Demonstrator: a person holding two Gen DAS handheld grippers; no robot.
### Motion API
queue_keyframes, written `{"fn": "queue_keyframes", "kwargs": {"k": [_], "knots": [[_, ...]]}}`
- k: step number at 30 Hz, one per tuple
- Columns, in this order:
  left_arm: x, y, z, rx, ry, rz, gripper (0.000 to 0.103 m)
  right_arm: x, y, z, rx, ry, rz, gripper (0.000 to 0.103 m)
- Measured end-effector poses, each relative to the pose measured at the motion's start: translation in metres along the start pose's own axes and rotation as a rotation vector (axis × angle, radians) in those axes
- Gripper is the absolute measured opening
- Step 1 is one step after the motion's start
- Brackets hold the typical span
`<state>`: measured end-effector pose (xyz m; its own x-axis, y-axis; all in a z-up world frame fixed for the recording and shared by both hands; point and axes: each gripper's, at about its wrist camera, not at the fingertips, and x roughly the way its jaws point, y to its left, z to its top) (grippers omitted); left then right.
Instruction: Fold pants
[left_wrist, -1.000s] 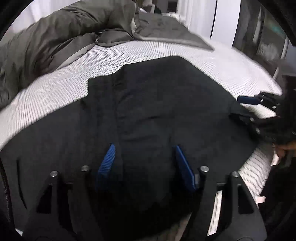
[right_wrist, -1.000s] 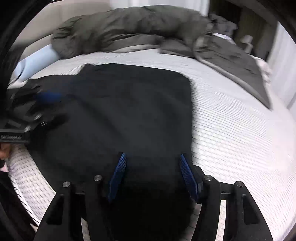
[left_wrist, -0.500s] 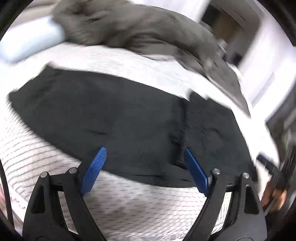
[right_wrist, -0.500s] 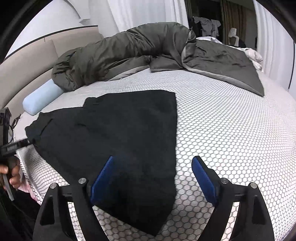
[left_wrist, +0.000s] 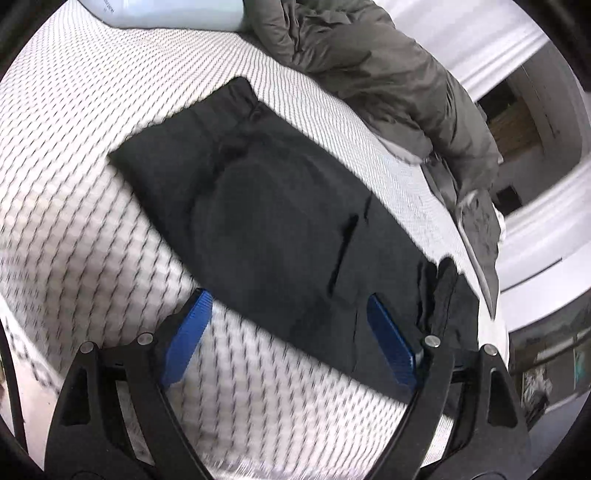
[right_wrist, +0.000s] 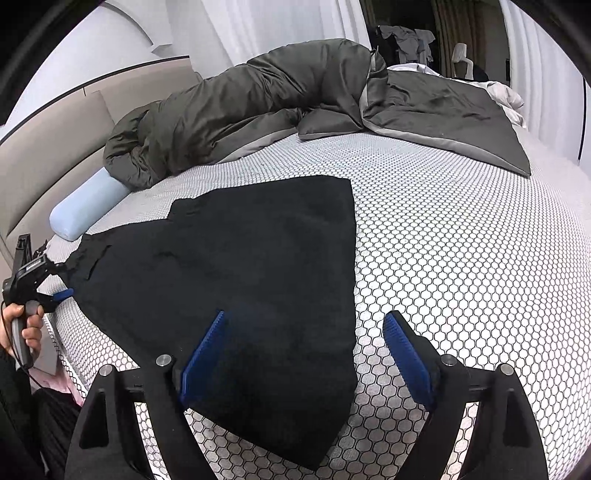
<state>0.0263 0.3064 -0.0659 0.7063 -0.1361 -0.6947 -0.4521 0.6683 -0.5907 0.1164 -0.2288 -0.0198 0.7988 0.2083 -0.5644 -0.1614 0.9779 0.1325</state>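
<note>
Two grippers are at work here, and both stand wide with nothing between the pads. Our left gripper (left_wrist: 288, 332) hovers over the near edge of the black pants (right_wrist: 236, 280), its blue pads apart above cloth and sheet; its jaws have just been opening and nothing lies between them. Our right gripper (right_wrist: 306, 354) hangs over the other end of the pants, jaws likewise just opened, the cloth beneath them but not pinched.

The pants lie flat on the bed (right_wrist: 461, 258), on the white honeycomb-patterned sheet, near the front edge. One end looks doubled over, with a straight folded edge on the right and a stepped outline toward the far left, so we judge a first fold is laid down. What is left, as we read it, is at least one more fold to bring the long shape into a compact stack.

Behind the pants lie a grey duvet (right_wrist: 258, 107) and a pale blue bolster (right_wrist: 85, 210).

There is small print on the bolster in the left view and on the left gripper in the right view, both too small to read.
</note>
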Motion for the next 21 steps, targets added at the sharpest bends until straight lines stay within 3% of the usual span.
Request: {"fn": "queue_keyframes", "kwargs": {"k": [3,6,9,10,11,12,13,15,21], "knots": [[-0.014,0.005,-0.017,-0.006,-0.015,-0.033,0.084,0.002,0.002,-0.001,-0.009,0.009,-0.006,0.087],[-0.005,0.012,-0.004,-0.057,-0.031,-0.054,0.084,0.005,0.006,-0.001,-0.023,0.016,-0.002,0.087],[0.005,0.012,0.011,-0.077,-0.059,-0.004,0.081,0.008,0.011,-0.002,-0.040,0.019,0.002,0.087],[0.006,0.008,0.016,-0.070,-0.082,0.023,0.077,0.008,0.012,-0.002,-0.047,0.020,0.002,0.087],[0.005,0.006,0.019,-0.064,-0.100,0.044,0.054,0.008,0.013,-0.002,-0.050,0.020,0.001,0.087],[0.005,0.003,0.022,-0.055,-0.118,0.070,0.024,0.008,0.013,-0.002,-0.052,0.021,0.001,0.087],[0.004,0.000,0.024,-0.051,-0.131,0.089,0.014,0.009,0.013,-0.002,-0.052,0.021,0.001,0.087],[-0.006,-0.005,0.023,-0.042,-0.175,0.064,0.005,0.008,0.012,-0.002,-0.050,0.020,-0.001,0.087],[-0.047,-0.076,0.005,0.174,-0.315,0.056,0.003,0.001,0.015,-0.001,-0.067,0.001,-0.001,0.087]]}}
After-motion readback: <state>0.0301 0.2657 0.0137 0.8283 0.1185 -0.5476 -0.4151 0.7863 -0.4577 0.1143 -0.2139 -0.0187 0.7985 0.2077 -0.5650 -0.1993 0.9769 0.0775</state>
